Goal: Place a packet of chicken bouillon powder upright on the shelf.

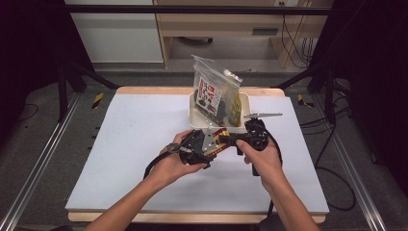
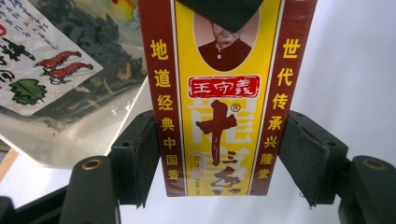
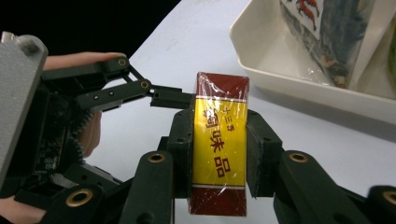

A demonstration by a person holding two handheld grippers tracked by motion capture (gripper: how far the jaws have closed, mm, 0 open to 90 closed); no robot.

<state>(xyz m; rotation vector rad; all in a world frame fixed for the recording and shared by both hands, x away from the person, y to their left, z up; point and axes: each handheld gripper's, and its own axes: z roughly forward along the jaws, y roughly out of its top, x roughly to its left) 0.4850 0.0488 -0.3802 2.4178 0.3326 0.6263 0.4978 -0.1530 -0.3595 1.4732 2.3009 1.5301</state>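
A yellow and dark red spice box (image 1: 224,140) wrapped in film hangs just above the white table, in front of the tray. My left gripper (image 1: 212,143) comes at it from the left, and in its own view both pads (image 2: 148,154) press the long sides of the box (image 2: 219,93). From the right comes my right gripper (image 1: 236,139), whose pads (image 3: 183,149) in its own view clamp the narrow sides of the box (image 3: 222,88). Both grippers are shut on the box.
A white tray (image 1: 195,118) stands at the back middle of the table, with a clear bag of dried greens (image 1: 214,94) upright in it. A white mat (image 1: 134,144) covers the tabletop. Black frame posts and cables lie beside the table.
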